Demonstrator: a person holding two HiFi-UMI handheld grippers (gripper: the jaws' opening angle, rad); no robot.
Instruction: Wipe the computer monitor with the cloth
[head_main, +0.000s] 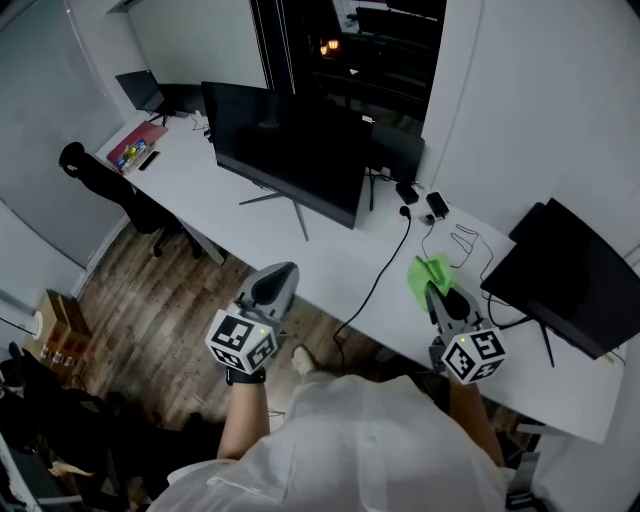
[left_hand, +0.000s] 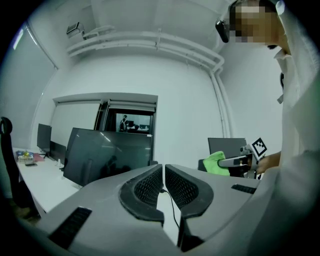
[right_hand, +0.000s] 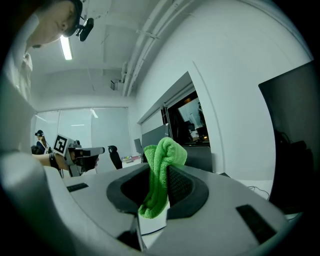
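White tabletop (head_main: 250, 215) carried the dark computer monitor (head_main: 285, 150); second monitor (head_main: 565, 285) well to the right. Black cable (head_main: 385, 270) trailed over the front edge between them. Right hand-held gripper (right_hand: 159, 175) clamped on the green cloth (right_hand: 162, 155), near the second monitor. Left hand-held gripper (left_hand: 163, 175) narrow, nothing between its jaws

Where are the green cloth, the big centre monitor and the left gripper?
green cloth (right_hand: 162, 156), right gripper view, fold sticking up between the jaws.
centre monitor (head_main: 290, 150), head view, middle of dark screen.
left gripper (left_hand: 163, 169), left gripper view, between the closed tips.
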